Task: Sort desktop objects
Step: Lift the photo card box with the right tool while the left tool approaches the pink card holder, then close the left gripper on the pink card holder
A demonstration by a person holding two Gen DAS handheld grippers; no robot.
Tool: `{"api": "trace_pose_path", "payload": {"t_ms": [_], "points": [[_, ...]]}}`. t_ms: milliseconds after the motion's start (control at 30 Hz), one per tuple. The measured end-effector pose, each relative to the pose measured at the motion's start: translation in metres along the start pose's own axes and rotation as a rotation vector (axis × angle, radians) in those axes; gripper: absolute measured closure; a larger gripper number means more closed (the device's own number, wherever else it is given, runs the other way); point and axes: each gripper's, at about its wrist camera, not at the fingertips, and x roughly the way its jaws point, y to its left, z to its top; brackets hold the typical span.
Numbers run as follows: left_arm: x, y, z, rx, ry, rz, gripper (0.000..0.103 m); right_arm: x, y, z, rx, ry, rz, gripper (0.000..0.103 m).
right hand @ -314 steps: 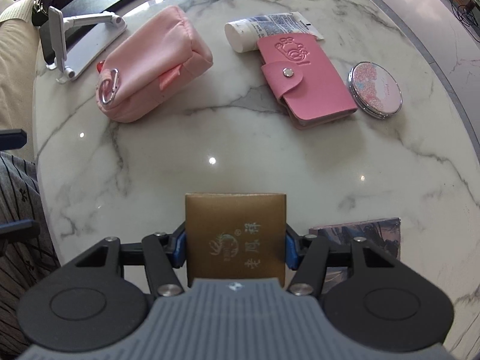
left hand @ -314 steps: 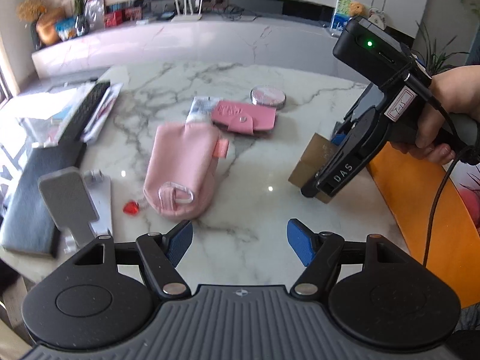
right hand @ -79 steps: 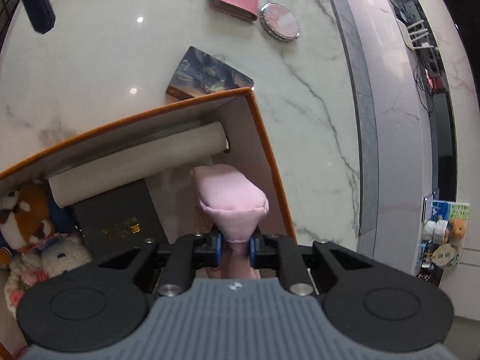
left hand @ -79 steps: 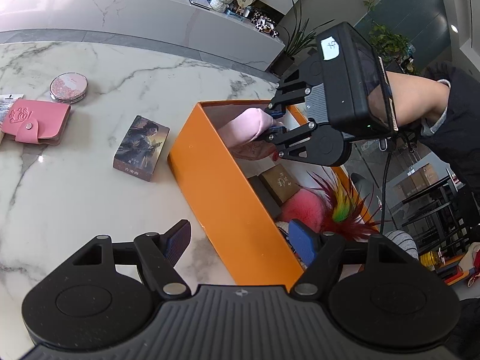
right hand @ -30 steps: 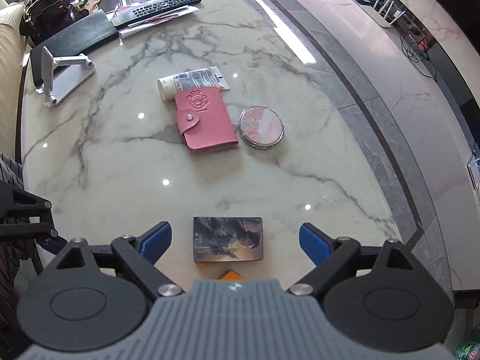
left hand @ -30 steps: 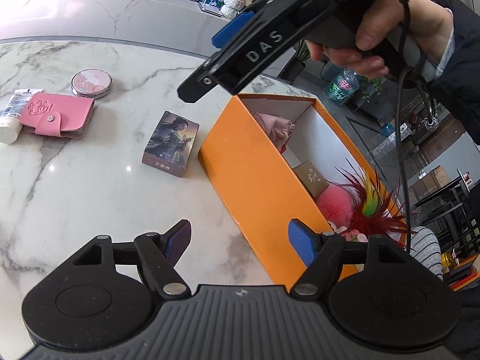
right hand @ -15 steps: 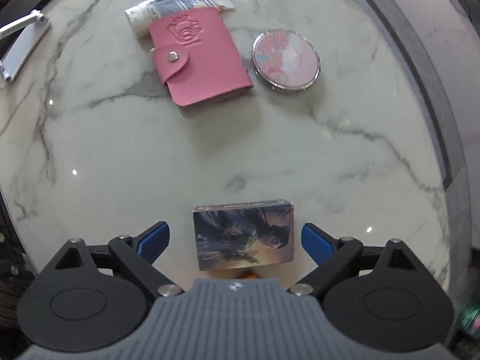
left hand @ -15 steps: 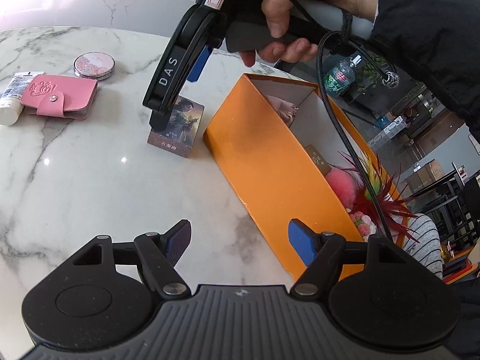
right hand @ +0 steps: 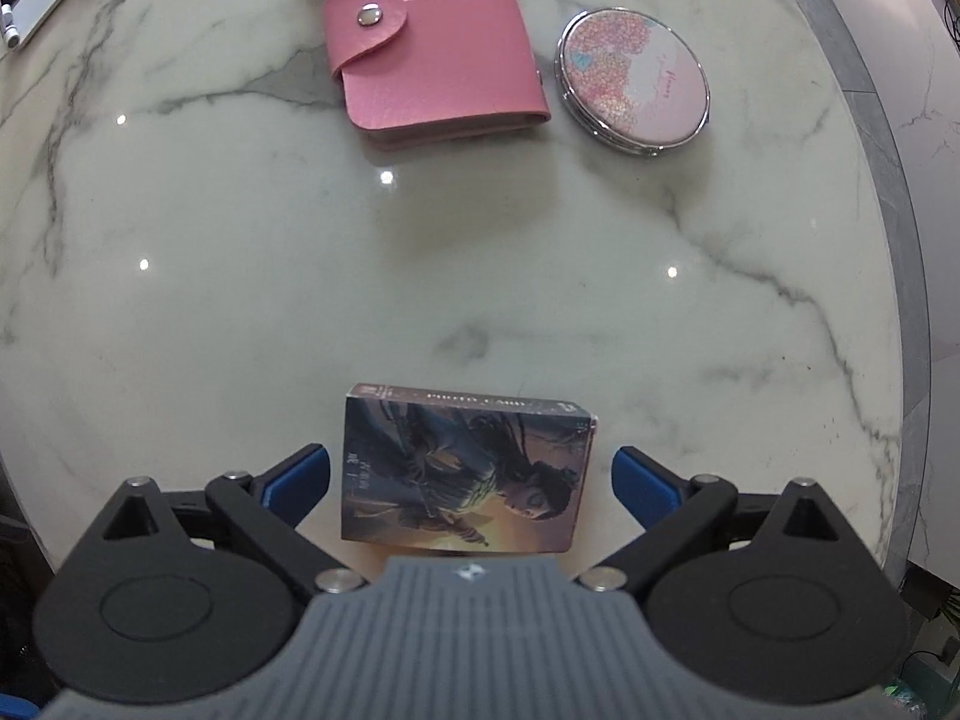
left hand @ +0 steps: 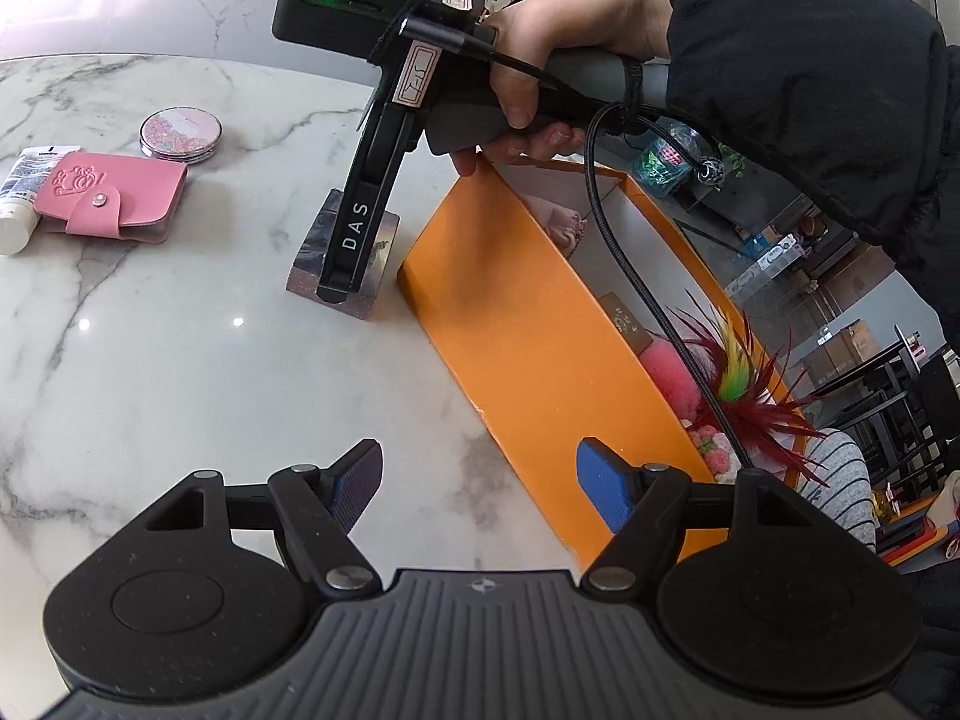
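My right gripper (right hand: 471, 477) is open, its jaws straddling a small picture box (right hand: 462, 477) that lies flat on the marble table; the pads stand just clear of its sides. In the left wrist view the right gripper (left hand: 336, 291) stands tip-down over this box (left hand: 381, 252). My left gripper (left hand: 480, 483) is open and empty, hovering by the orange box (left hand: 528, 324), which holds a pink pouch (left hand: 564, 222), a brown box and plush toys.
A pink card wallet (right hand: 429, 42), a round pink compact mirror (right hand: 636, 81) and a white tube (left hand: 24, 195) lie farther out on the table. The table's rounded edge (right hand: 888, 300) runs along the right.
My right gripper let go of the pink pouch inside the orange box, left the box and came down over the picture box. The left gripper stayed open and nearly still.
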Motion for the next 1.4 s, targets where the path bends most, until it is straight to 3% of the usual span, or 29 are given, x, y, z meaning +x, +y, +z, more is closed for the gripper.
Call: {"api": "trace_pose_path", "payload": {"t_ms": [267,433,533,633,733,833,933,1200,1400], "points": [[-0.001,0.008,0.000,-0.003,0.006,0.046,0.019,0.014,-0.003,0.000,0.047,0.062,0.000,0.003],[-0.007,0.025,0.007,-0.025,0.020,0.161,0.019,0.023,0.001,0.004,0.054,0.131,-0.007,0.003],[-0.013,0.040,0.022,-0.009,0.035,0.273,0.019,0.025,-0.001,0.003,0.092,0.133,0.023,0.003],[-0.021,0.051,0.044,0.114,0.052,0.372,0.019,0.024,0.000,0.000,0.093,0.130,0.022,0.003],[-0.028,0.054,0.069,0.340,0.053,0.439,0.019,0.024,-0.001,-0.005,0.112,0.129,0.033,0.005],[-0.024,0.057,0.088,0.583,0.079,0.487,0.019,0.021,-0.005,-0.009,0.143,0.118,0.074,0.014],[-0.012,0.066,0.106,0.734,0.156,0.460,0.019,0.022,-0.005,-0.012,0.157,0.117,0.071,0.014],[0.038,0.094,0.135,0.953,0.344,0.283,0.019,0.024,-0.005,-0.023,0.158,0.118,0.086,0.014],[0.076,0.112,0.141,0.977,0.556,0.276,0.019,0.027,-0.009,-0.033,0.161,0.117,0.115,0.014]]}}
